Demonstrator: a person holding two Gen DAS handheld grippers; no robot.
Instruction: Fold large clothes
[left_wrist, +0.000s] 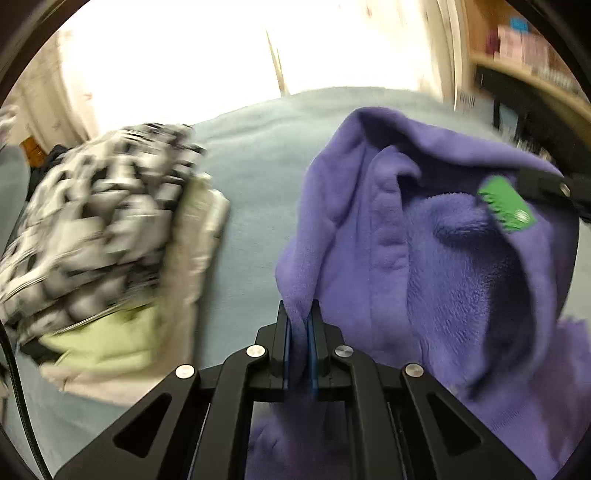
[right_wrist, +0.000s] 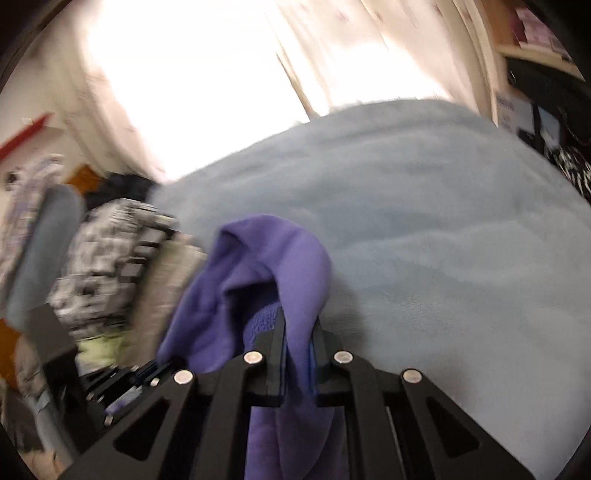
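Observation:
A purple fleece garment (left_wrist: 424, 258) hangs lifted above the light blue blanket (left_wrist: 258, 158) on the bed. My left gripper (left_wrist: 299, 314) is shut on a fold of its edge. In the left wrist view the right gripper's green pad (left_wrist: 506, 203) shows at the upper right, pinching the same garment. In the right wrist view my right gripper (right_wrist: 299, 325) is shut on the purple fleece (right_wrist: 266, 266), which drapes over and between the fingers. The left gripper's black frame (right_wrist: 147, 373) shows at lower left. Both views are motion-blurred.
A stack of folded clothes, black-and-white patterned (left_wrist: 99, 221) on top, pale green (left_wrist: 103, 343) and beige beneath, lies at the left on the blanket (right_wrist: 443, 240). A bright window and curtains stand behind the bed. Shelves (left_wrist: 524, 55) and dark furniture are at the right.

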